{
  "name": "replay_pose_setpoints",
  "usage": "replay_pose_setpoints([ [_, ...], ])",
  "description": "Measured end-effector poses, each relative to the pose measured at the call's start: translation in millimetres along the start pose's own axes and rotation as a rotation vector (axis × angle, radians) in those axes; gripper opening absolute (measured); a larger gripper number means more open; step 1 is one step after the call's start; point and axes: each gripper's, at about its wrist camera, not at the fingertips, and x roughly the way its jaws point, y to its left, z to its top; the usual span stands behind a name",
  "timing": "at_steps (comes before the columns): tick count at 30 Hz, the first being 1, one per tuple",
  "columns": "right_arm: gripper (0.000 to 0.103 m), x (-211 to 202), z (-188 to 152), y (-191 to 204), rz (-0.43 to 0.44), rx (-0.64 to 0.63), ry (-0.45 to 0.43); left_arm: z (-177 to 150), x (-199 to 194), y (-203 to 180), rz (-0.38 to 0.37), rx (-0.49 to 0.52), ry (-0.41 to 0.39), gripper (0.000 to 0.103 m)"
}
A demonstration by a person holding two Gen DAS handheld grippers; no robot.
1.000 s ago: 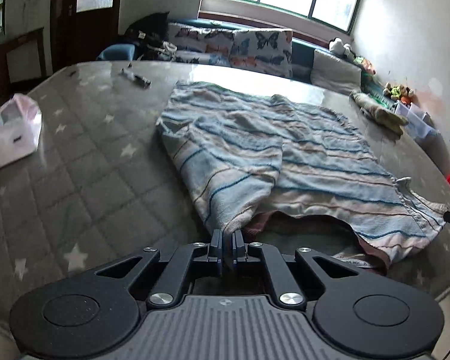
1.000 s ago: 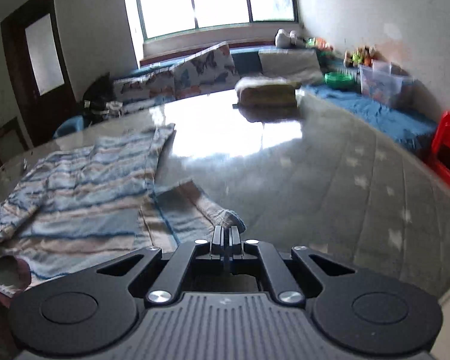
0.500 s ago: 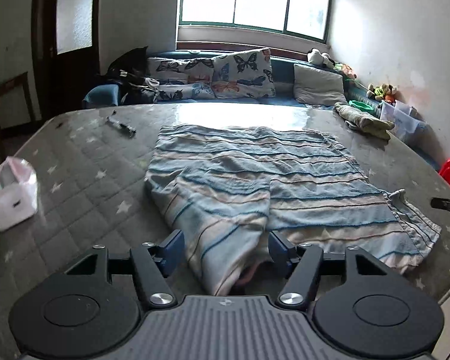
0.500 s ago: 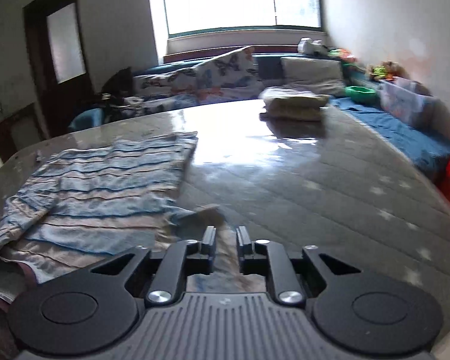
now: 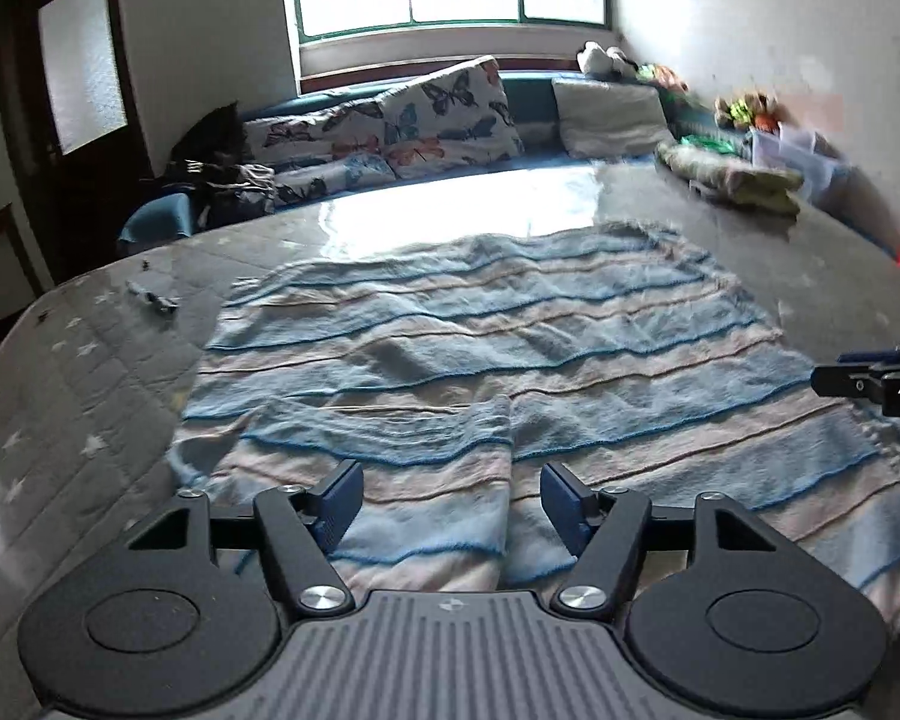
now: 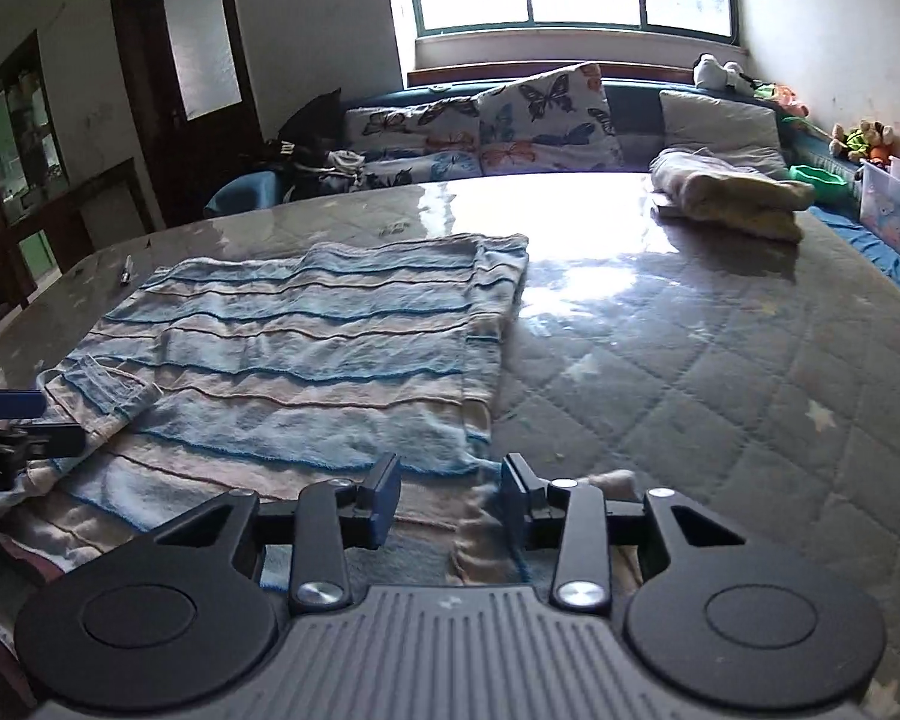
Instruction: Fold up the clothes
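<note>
1. Grippers both tip downward toward the bed, side by side at its near edge; no hand or sleeve shows in either view.
2. Left hand-held gripper has its jaws standing well apart after just easing in a touch; the blue pads press on nothing, and the folded-over flap of the striped garment lies on the bed between and below them.
3. Right hand-held gripper has just been opening and its jaws stand moderately apart, not gripping; the garment's near right corner lies loose beneath the gap.
4. Each gripper peeks into the other's view: the right one at the far right edge of the left camera, the left one at the far left edge of the right camera.
5. Striped garment, blue and beige, lies spread flat on the grey quilted mattress, left of centre in the right view, its right edge straight and doubled over.
6. Open room: bare mattress stretches wide to the right of the garment and beyond its far edge.
7. Folded pile of cloth sits well apart at the far right corner.
8. Small dark object lies on the mattress just beyond the garment's far left corner.
9. Butterfly cushions line the far side under the window.
</note>
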Motion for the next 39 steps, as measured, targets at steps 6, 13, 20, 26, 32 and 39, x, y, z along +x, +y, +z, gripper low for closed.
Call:
replay_pose_setpoints([
  [6,0.045,8,-3,2,0.003,-0.002,0.016,-7,14,-4,0.017,0.046,0.027,0.02],
  [13,0.051,8,-4,6,-0.004,-0.021,0.015,-9,-28,42,0.045,-0.145,-0.065,0.004],
  [20,0.054,8,-6,9,-0.009,-0.035,0.01,-35,-76,108,0.19,-0.382,-0.117,0.003],
  [26,0.055,8,-7,11,-0.013,-0.05,0.01,-83,-83,154,0.349,-0.584,-0.022,0.004],
  [32,0.056,8,-8,12,-0.014,-0.066,0.01,-113,-87,183,0.459,-0.716,0.051,0.006],
  [39,0.059,10,-4,15,-0.023,-0.077,0.021,-81,-87,169,0.337,-0.614,-0.008,0.006],
])
